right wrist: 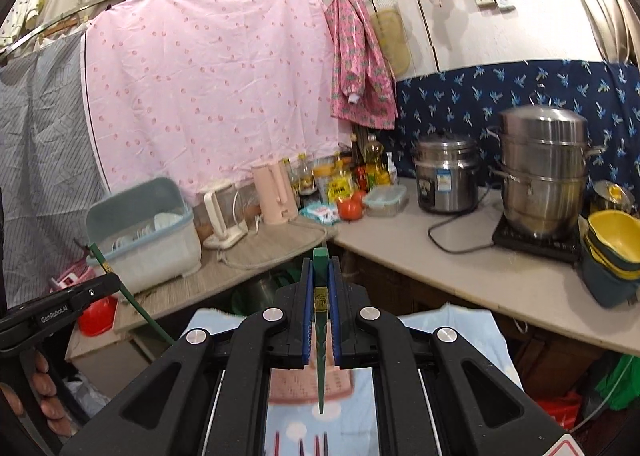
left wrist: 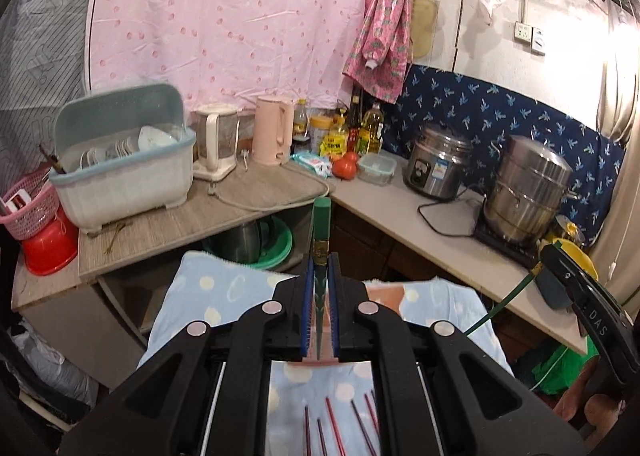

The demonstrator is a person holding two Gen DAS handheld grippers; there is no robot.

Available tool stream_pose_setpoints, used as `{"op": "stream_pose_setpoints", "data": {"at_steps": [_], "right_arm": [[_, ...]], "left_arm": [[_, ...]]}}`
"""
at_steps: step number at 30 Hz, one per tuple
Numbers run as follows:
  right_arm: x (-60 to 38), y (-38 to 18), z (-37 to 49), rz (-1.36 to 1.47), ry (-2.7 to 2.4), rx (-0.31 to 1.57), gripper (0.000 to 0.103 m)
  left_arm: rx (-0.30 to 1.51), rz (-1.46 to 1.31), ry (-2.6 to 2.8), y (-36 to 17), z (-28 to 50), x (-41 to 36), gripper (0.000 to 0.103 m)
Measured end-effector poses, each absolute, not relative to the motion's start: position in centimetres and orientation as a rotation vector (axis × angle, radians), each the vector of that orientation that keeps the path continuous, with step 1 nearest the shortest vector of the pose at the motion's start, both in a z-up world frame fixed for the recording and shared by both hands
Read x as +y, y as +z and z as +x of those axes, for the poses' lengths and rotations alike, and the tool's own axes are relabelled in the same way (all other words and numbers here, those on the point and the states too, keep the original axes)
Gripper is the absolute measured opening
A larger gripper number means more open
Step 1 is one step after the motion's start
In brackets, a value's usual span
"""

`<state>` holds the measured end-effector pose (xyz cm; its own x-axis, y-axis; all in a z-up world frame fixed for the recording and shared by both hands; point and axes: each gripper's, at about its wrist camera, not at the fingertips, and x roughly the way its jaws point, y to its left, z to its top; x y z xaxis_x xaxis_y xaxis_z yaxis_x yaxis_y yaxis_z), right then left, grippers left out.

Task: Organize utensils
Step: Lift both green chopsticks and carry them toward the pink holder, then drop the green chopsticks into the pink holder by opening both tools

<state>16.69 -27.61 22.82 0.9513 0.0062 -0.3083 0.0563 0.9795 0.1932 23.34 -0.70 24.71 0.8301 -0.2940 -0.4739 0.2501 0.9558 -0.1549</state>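
My left gripper (left wrist: 320, 276) is shut on a green chopstick (left wrist: 321, 228) that sticks up past the blue pads. My right gripper (right wrist: 320, 280) is shut on a second green chopstick (right wrist: 321, 268), held the same way. Each gripper shows in the other's view: the right one (left wrist: 560, 260) at the right edge, the left one (right wrist: 104, 280) at the left edge, each with its green stick. Both are held above a blue dotted towel (left wrist: 224, 296). Several dark red chopsticks (left wrist: 332, 428) lie on the towel below the left gripper. A pink basket (left wrist: 30, 208) with utensils stands at the far left.
A dish drainer box (left wrist: 120, 172) with plates, a blender (left wrist: 214, 144), a pink kettle (left wrist: 272, 128), bottles, a tomato (left wrist: 344, 166), a rice cooker (left wrist: 436, 160) and a steel steamer pot (left wrist: 528, 188) stand on the L-shaped counter. Stacked yellow and green bowls (right wrist: 612, 248) sit at the right.
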Motion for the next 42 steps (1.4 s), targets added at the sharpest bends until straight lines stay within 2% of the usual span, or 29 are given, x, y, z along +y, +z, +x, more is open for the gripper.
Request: {"op": "stream_pose_setpoints", "data": {"at_steps": [7, 21, 23, 25, 26, 35, 42], "right_arm": [[-27.5, 23.7, 22.4, 0.197, -0.038, 0.275, 0.007], [-26.6, 14.8, 30.0, 0.199, -0.011, 0.457, 0.009], [-26.5, 14.3, 29.7, 0.192, -0.033, 0.452, 0.028], [-26.6, 14.2, 29.1, 0.191, -0.042, 0.438, 0.035], [-26.5, 14.2, 28.8, 0.187, -0.044, 0.436, 0.036], [-26.2, 14.7, 24.6, 0.194, -0.027, 0.434, 0.038], [-25.2, 12.8, 18.6, 0.181, -0.034, 0.481, 0.038]], "left_arm": [[0.510, -0.078, -0.280, 25.1, 28.6, -2.3, 0.007], [0.654, -0.079, -0.246, 16.5, 34.0, -2.6, 0.009], [0.662, -0.097, -0.236, 15.9, 34.1, -2.4, 0.020], [0.670, -0.104, -0.219, 15.4, 34.0, -2.2, 0.034], [0.673, -0.105, -0.214, 15.3, 33.9, -2.1, 0.035], [0.681, -0.092, -0.202, 15.1, 30.7, -1.0, 0.037], [0.711, -0.086, -0.205, 14.1, 26.1, -0.1, 0.037]]}}
